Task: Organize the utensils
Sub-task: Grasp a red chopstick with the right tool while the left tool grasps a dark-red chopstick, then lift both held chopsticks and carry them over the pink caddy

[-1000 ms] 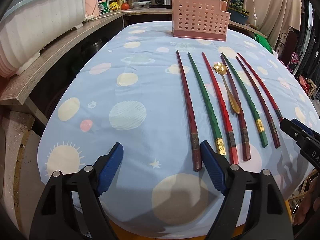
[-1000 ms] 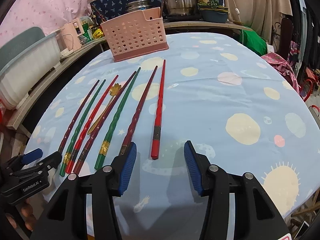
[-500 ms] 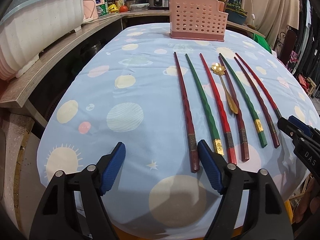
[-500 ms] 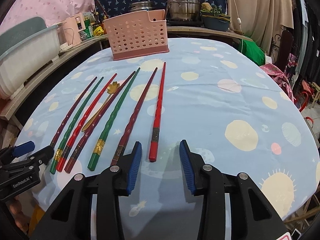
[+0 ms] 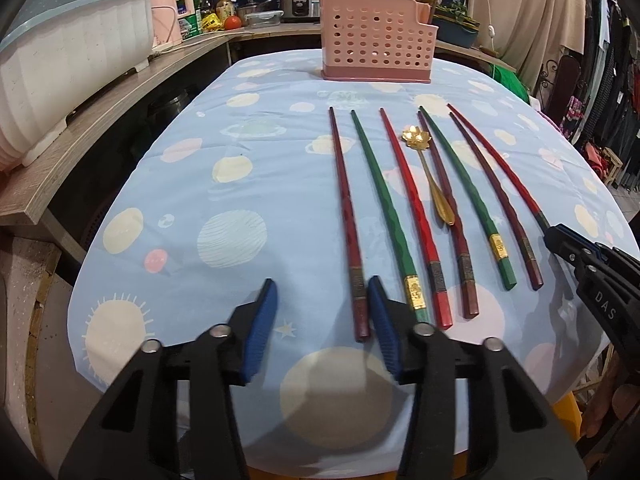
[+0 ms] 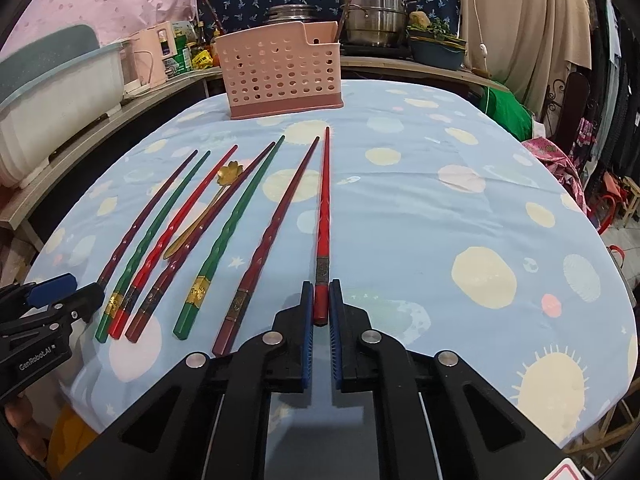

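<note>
Several red, green and maroon chopsticks lie side by side on the blue tablecloth, with a gold flower spoon (image 5: 430, 172) among them. My right gripper (image 6: 321, 306) is shut on the butt of the rightmost red chopstick (image 6: 323, 208), which lies flat on the cloth. My left gripper (image 5: 322, 308) is open, with the butt of the leftmost maroon chopstick (image 5: 347, 216) just inside its right finger. A pink perforated utensil basket (image 5: 376, 42) stands at the table's far end; it also shows in the right wrist view (image 6: 280, 72).
A wooden counter (image 5: 100, 120) with a white tub (image 5: 68, 56) runs along the left. Pots and bottles stand behind the basket. The table edge is just below both grippers. Clothes and chairs are at the right.
My right gripper moved forward and closed on the red chopstick's butt. My left gripper shifted right and forward, narrowing around the leftmost maroon chopstick's end.
</note>
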Action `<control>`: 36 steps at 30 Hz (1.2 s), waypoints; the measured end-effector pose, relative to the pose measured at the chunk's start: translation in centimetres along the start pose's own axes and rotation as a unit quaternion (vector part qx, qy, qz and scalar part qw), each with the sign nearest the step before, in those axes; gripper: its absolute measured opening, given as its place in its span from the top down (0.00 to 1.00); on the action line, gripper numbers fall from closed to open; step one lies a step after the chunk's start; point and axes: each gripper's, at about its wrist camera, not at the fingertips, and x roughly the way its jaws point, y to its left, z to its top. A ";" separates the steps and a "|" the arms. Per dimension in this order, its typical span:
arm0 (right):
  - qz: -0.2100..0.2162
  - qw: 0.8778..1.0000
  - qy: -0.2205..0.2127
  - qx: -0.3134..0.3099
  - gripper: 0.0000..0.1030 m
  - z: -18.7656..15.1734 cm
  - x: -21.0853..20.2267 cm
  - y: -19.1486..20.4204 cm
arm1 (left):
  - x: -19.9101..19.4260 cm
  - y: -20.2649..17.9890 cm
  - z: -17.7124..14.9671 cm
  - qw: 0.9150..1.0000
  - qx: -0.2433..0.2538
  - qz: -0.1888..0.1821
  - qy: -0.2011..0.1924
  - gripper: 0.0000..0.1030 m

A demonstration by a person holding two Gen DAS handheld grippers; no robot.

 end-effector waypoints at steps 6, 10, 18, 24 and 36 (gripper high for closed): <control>0.008 1.000 0.004 0.008 0.93 -0.1 -0.2 -0.3 | -0.1 0.2 0.1 1.000 -0.005 -0.016 0.000 0.93; 0.018 1.000 0.009 0.024 0.93 -0.1 -0.7 -0.9 | -0.3 0.4 0.1 1.000 -0.015 -0.022 0.005 0.93; 0.026 0.999 -0.013 0.044 0.93 1.5 -3.3 -2.0 | -2.4 0.5 1.6 0.999 -0.022 -0.032 0.000 0.93; 0.038 0.997 -0.045 0.059 0.93 3.9 -5.8 -2.8 | -4.9 0.7 4.0 0.998 -0.028 -0.046 -0.016 0.93; 0.046 0.988 -0.136 0.057 0.93 12.1 -9.7 -4.3 | -9.6 0.7 12.3 0.995 -0.012 -0.028 -0.096 0.93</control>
